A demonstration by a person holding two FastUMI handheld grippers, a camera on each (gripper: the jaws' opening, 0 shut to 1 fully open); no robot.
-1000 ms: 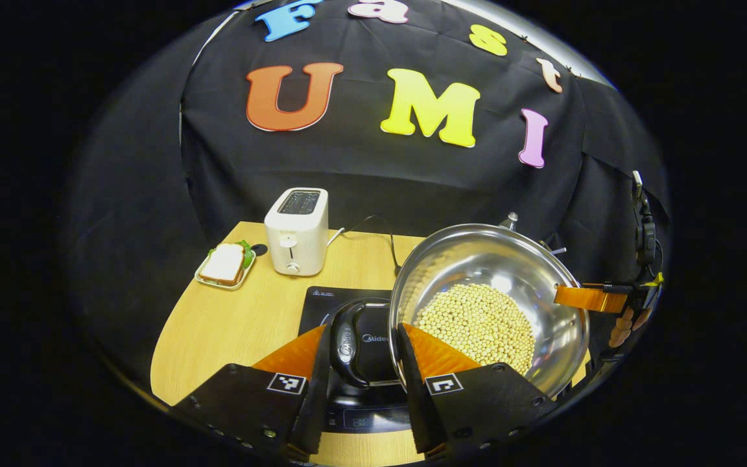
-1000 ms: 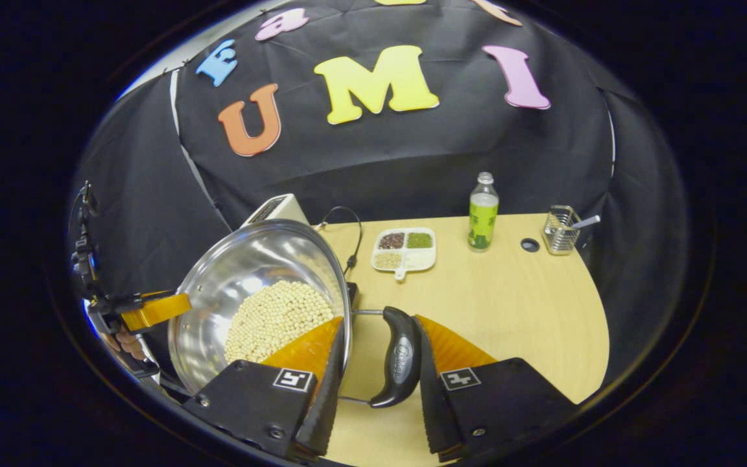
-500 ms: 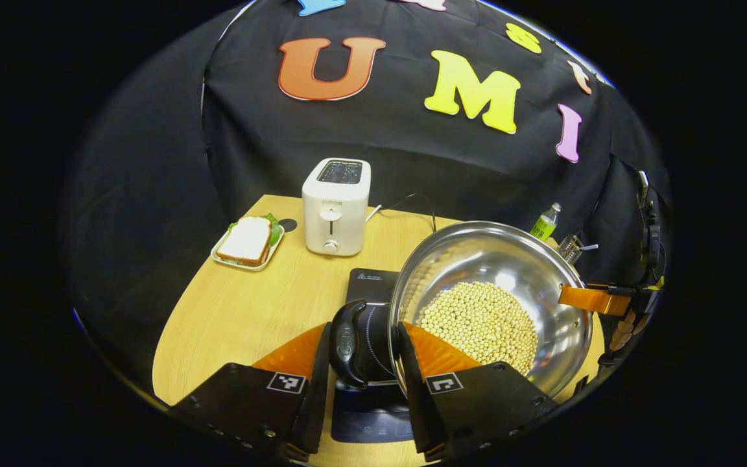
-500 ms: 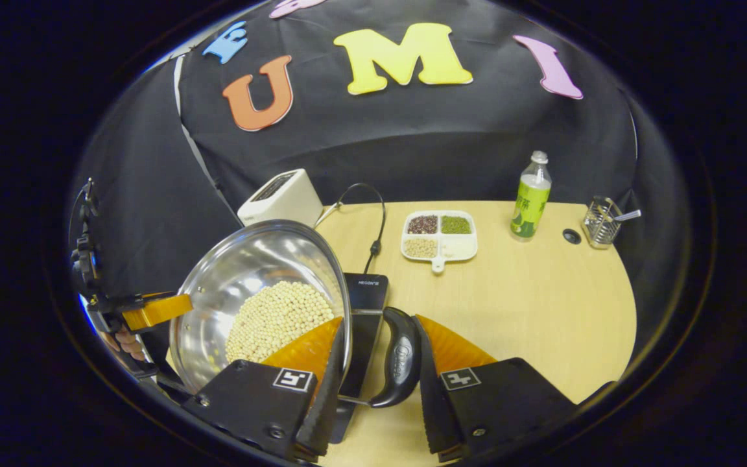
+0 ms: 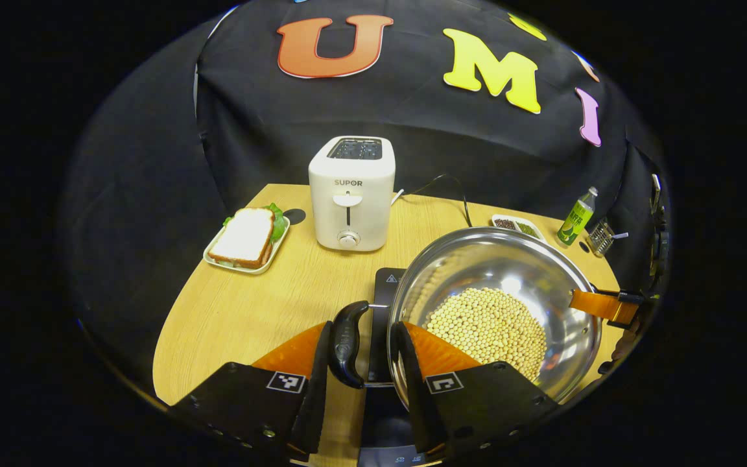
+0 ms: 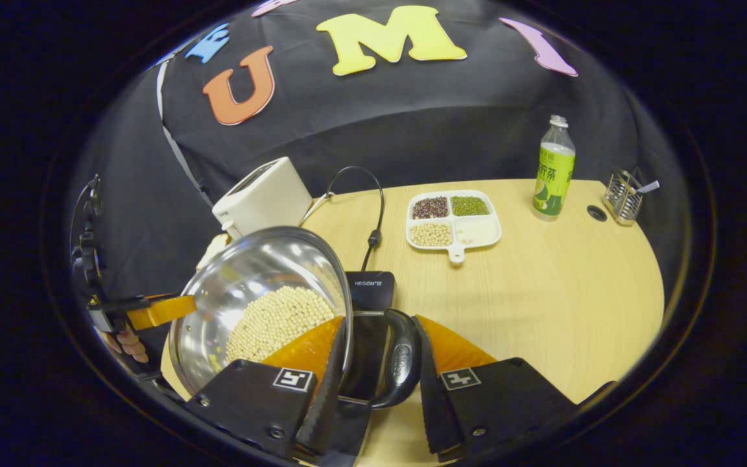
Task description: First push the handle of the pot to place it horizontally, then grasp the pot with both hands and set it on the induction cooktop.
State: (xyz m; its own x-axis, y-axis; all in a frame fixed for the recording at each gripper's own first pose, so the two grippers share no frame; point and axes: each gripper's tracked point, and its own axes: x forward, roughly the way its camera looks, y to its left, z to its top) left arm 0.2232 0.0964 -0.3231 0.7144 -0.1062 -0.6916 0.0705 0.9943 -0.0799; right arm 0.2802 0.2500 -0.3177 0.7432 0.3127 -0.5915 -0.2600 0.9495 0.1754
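Wooden table [image 6: 542,292] carries induction cooktop [image 5: 388,285]. Steel pot [image 5: 497,305], loaded with beans [image 5: 487,324], held over cooktop — left gripper [image 5: 360,344] clenched on left handle [image 5: 346,342], right gripper [image 6: 377,363] on right handle [image 6: 403,363]. Heavy, slippery, spill-prone — handles best gripped, kept level.

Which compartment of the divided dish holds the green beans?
On the divided dish, the back right compartment, on the bottle's side, holds the green beans. The dark beans sit back left, the pale ones front left.
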